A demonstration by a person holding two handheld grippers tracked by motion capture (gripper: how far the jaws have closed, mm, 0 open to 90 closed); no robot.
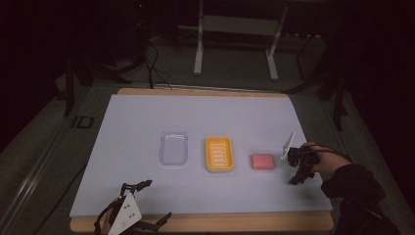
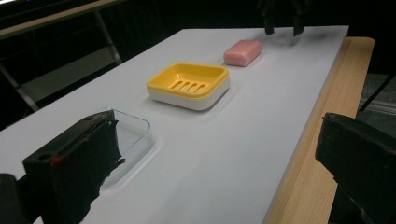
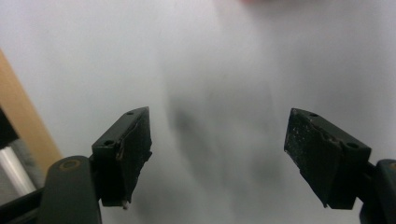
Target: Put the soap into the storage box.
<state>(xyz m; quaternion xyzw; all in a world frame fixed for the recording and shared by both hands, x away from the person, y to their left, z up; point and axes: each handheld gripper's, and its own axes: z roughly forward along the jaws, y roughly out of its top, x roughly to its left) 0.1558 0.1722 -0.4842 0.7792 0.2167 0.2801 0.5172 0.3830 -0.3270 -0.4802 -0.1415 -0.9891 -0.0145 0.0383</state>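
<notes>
A pink soap bar [image 1: 263, 161] lies on the white sheet, right of a yellow slotted soap dish [image 1: 219, 153]. A clear plastic tray [image 1: 173, 148] sits left of the dish. My right gripper [image 1: 296, 179] hangs just right of the soap, pointing down at the sheet. In the right gripper view, the right gripper [image 3: 224, 140] stands open over bare sheet, with nothing between its jaws. My left gripper [image 1: 156, 199] rests open at the table's front left edge. In the left gripper view, the left gripper [image 2: 215, 158] looks along the clear tray [image 2: 135, 130], dish [image 2: 189, 85] and soap [image 2: 242, 52].
The white sheet [image 1: 147, 122] covers a wooden board [image 1: 205, 223] whose edge shows at the front and back. A metal stand [image 1: 235, 29] and cables lie on the dark floor beyond the table. A person's dark sleeve [image 1: 357, 188] enters at the lower right.
</notes>
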